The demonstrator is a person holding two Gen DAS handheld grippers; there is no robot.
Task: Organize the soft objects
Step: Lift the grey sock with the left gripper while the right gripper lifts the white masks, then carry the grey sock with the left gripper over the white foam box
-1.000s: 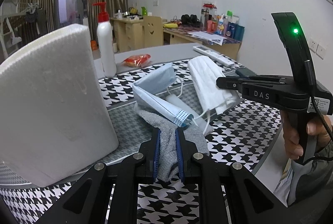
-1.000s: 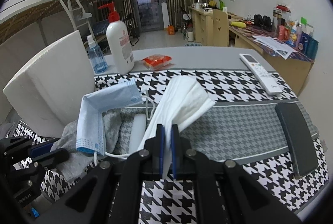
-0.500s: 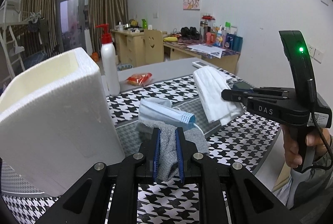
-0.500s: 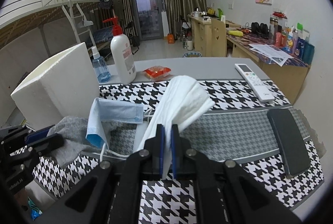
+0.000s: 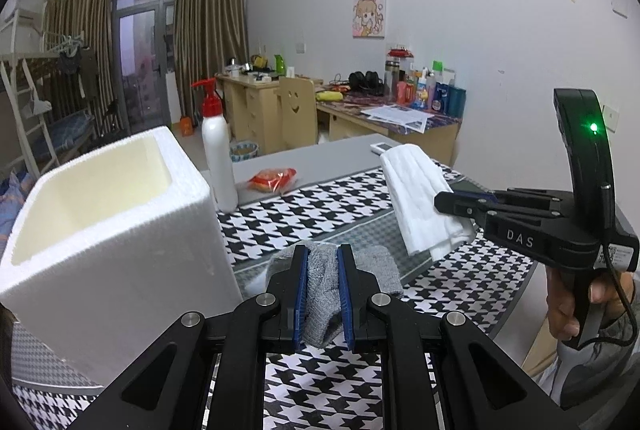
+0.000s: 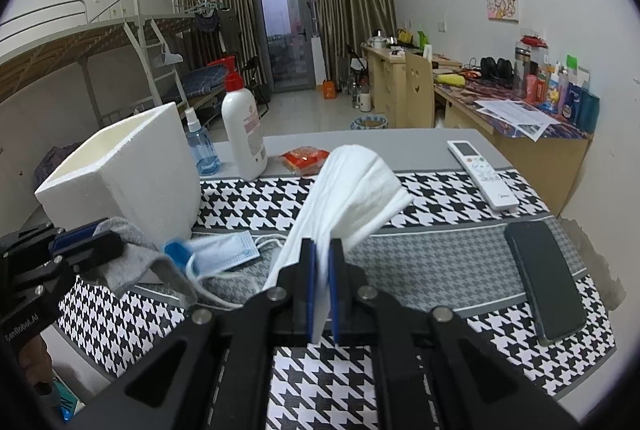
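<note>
The counter (image 6: 352, 142), dressed in a houndstooth cloth (image 6: 460, 258), fills the near scene. On its left stands the white foam box (image 5: 120, 238), mouth open upward and nothing visible inside, the likely home for the soft things. Right of it, the white folded cloth (image 6: 352, 190) is up off the counter, fanning out beyond the right gripper (image 6: 322, 254), whose jaws are clamped together on its near edge. Over on the left, the left gripper (image 5: 322, 270) has its jaws pinched on the bunched grey sock (image 5: 372, 266), held just beside the box wall and below its rim, so it looks ready for a lift over the top. Smallest, the blue face mask (image 6: 224, 252) lies on the counter between them, straps trailing, not yet collected.
</note>
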